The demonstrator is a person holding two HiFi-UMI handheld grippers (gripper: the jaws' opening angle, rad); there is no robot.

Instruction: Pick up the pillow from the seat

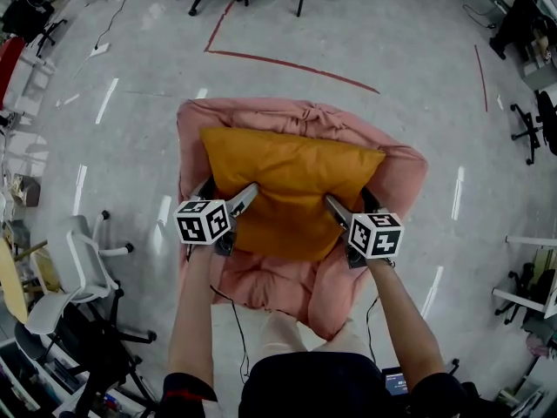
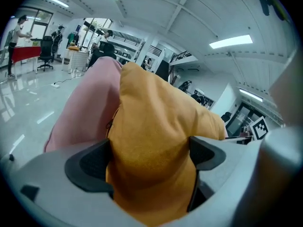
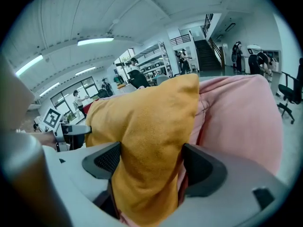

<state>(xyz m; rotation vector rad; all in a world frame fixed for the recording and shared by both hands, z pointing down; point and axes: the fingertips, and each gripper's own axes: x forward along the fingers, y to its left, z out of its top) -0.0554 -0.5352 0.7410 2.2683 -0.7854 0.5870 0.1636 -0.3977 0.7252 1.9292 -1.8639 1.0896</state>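
Centrally, an orange pillow [image 1: 291, 185] is laid on a pink padded seat [image 1: 261, 286], against its far backrest. Its left edge is straddled by the left gripper [image 1: 228, 192] and its right edge by the right gripper [image 1: 350, 202]; both claws are spread wide, with pillow fabric bulging between the jaws

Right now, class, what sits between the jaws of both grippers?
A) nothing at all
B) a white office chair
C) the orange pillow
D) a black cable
C: each gripper view shows the orange pillow filling the gap between the jaws of the left gripper and the right gripper.
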